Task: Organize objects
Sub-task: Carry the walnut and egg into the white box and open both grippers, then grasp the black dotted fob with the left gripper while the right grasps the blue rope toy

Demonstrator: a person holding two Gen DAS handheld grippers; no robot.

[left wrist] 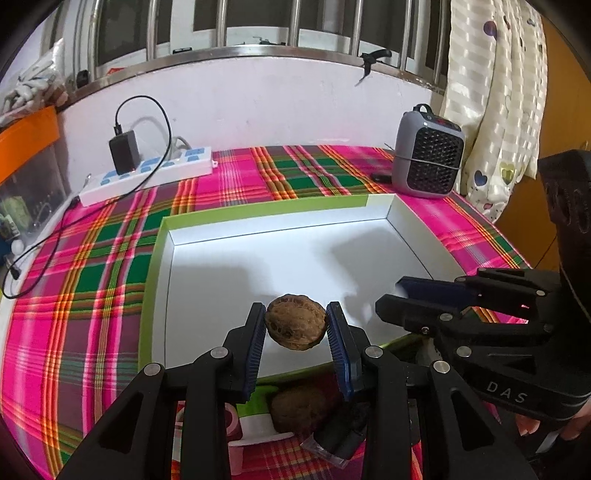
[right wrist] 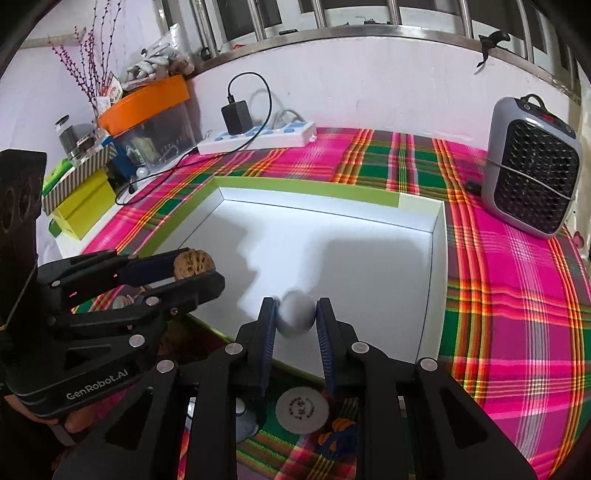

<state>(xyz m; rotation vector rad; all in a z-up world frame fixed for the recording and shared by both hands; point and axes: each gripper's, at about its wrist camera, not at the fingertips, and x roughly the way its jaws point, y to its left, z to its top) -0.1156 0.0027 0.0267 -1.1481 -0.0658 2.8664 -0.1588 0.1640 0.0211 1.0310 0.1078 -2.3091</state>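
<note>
I hold the walnut (left wrist: 296,325) in my left gripper (left wrist: 296,325) and the white ball (right wrist: 296,314) in my right gripper (right wrist: 296,314), both clenched above the white box (left wrist: 402,216); released from here, the ball may roll or bounce out.

A table (left wrist: 92,258) covered by a pink and green checked cloth is set against a pale wall (left wrist: 258,103), above which a barred window (left wrist: 221,26) and a patterned curtain (left wrist: 491,92) are seen.
</note>
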